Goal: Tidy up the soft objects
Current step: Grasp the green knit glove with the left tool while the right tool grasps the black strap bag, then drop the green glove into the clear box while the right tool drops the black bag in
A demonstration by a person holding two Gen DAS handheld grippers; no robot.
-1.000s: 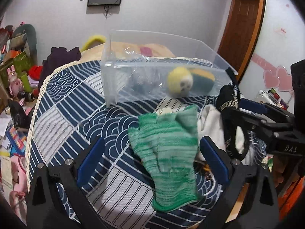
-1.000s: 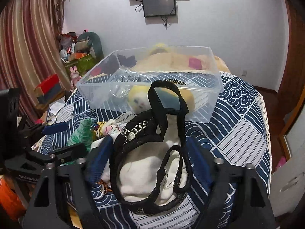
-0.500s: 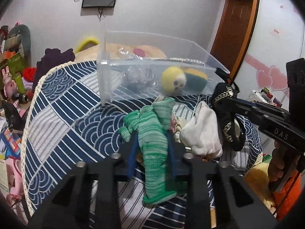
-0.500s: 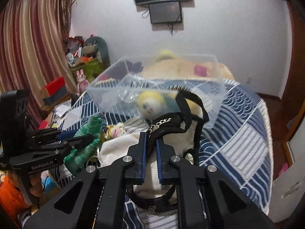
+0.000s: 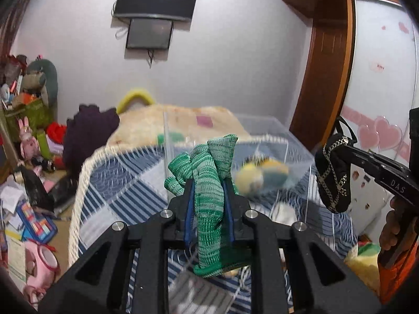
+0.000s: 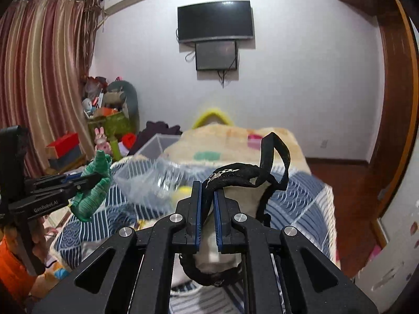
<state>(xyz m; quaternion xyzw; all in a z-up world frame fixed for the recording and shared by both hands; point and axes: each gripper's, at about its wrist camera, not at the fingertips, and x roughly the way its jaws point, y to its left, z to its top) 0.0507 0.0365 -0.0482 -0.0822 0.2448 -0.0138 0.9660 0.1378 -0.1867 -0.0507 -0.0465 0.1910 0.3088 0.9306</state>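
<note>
My left gripper point(image 5: 208, 187) is shut on a green knit glove point(image 5: 209, 201) and holds it in the air above the bed; the glove also shows in the right wrist view point(image 6: 91, 191). My right gripper point(image 6: 207, 193) is shut on a black strappy garment with a metal chain point(image 6: 235, 174), lifted off the bed; it hangs at the right of the left wrist view point(image 5: 332, 180). A clear plastic bin point(image 5: 275, 136) stands on the bed beyond both grippers, with a yellow plush ball point(image 5: 248, 178) inside.
The bed has a blue and white patterned cover point(image 5: 117, 183) and a beige blanket point(image 6: 222, 141) at the far end. A white cloth point(image 5: 284, 216) lies on the bed. Toys and boxes crowd the floor at left point(image 5: 28, 157). A wooden door point(image 5: 322, 78) is at right.
Both grippers closed on their items and lifted them off the bed. The glove and the black garment rose toward the level of the bin.
</note>
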